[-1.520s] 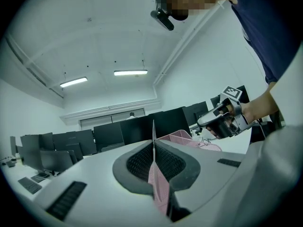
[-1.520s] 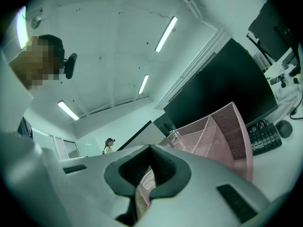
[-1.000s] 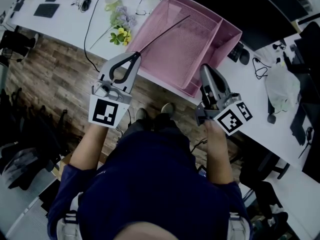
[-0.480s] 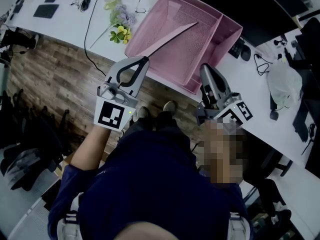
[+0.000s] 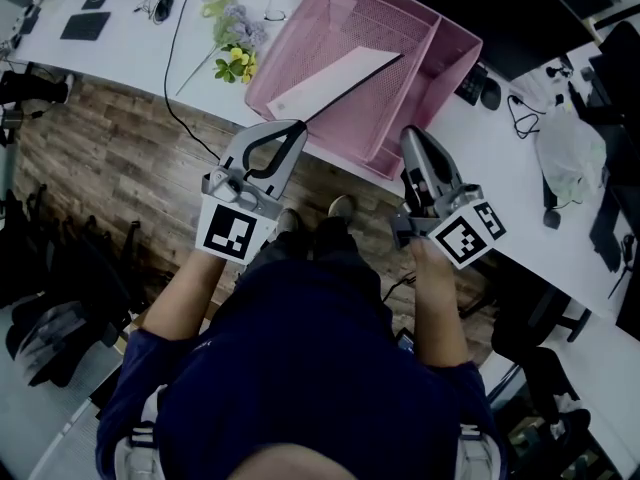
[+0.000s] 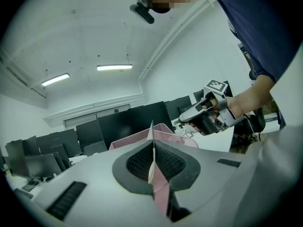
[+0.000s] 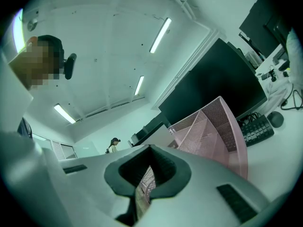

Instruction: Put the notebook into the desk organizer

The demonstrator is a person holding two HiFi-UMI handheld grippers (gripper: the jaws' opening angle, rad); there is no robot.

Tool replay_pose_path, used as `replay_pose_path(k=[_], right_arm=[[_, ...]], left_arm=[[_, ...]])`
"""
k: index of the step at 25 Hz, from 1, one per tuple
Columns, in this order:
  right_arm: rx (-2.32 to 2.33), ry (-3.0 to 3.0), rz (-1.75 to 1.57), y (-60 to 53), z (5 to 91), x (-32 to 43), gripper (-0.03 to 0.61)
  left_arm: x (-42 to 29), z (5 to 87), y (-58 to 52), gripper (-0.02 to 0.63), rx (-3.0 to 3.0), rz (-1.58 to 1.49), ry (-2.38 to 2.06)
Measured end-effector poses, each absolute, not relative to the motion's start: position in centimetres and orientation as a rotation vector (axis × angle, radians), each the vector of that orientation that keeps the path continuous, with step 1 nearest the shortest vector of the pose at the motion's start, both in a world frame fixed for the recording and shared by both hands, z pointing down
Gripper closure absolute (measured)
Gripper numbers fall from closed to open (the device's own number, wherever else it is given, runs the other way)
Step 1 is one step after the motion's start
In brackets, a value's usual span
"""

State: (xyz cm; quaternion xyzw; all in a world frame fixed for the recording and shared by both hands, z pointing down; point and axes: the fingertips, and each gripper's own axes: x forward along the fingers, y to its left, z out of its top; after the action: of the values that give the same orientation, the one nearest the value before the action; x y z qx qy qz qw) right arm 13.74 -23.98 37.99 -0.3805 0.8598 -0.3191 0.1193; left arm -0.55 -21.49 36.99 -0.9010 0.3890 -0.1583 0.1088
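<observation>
Currently the left gripper [image 5: 300,126] is clamped on the near corner of the thin pink-covered notebook [image 5: 335,78]. Its own view shows the cover edge-on, pinched between the dark ribbed pads. The notebook reaches out at a slant over the larger compartment of the pink metal-mesh desk organizer [image 5: 445,58]. Its far corner is close to the divider wall, and I cannot tell whether it touches the mesh.

The right gripper [image 5: 409,135] hovers just in front of the organizer's near rim. Its jaws are drawn together to a sliver and grip nothing.

The main risk, as I judge it, is the hold itself. One corner pinch on a slim, flexible book lets the free end sag or swing. The far edge could then snag on the divider or ride up on the rim. If it were let go at this tilt, the book could end up propped across a wall instead of lying flat. It could also slide back over the low front edge toward the wooden plank floor [image 5: 110,158].

The organizer is stiff perforated mesh with sloped walls, and it sits on a smooth white desk [image 5: 120,38]. The notebook's pale face looks flat and slick, so the mesh would offer it little grip. A small bunch of yellow and lilac flowers [image 5: 238,53] lies well clear to the left.
</observation>
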Motion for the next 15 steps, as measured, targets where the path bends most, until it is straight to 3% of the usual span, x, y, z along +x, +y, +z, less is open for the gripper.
replay_pose_path(k=[15], right_arm=[[-1.131,2.484,-0.972,-23.0,39.4,13.6,0.575]], left_arm=[[0.9,39.9,-20.0,0.578,-2.706,-0.531,1.032]])
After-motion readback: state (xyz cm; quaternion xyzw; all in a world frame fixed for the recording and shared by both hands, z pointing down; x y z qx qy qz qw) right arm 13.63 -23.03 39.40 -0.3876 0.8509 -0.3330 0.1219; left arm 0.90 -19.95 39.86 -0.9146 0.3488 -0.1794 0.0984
